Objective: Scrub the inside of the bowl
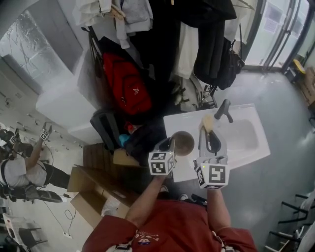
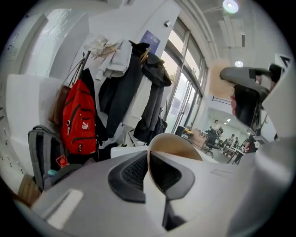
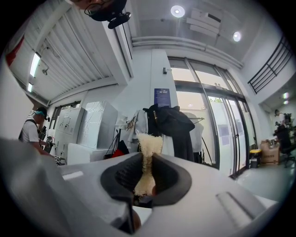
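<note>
While the bowl (image 2: 178,144) is clamped by its rim in the fingers of the left gripper (image 2: 149,166), the sponge (image 3: 148,152), pinched in the right gripper (image 3: 147,176), is held just right of it, not yet inside.

Head view: bowl (image 1: 185,142), left side hidden behind left gripper (image 1: 171,143). Scrubber (image 1: 207,122), lower end buried in right gripper (image 1: 211,132). Bystander (image 1: 17,172) cut by left edge. Left gripper view: bowl's lower wall lost between the clamped pads; people at desks (image 2: 217,134), mid right, too small to tell. Right gripper view: dark gear (image 3: 105,11) clipped at top edge, can't identify.
</note>
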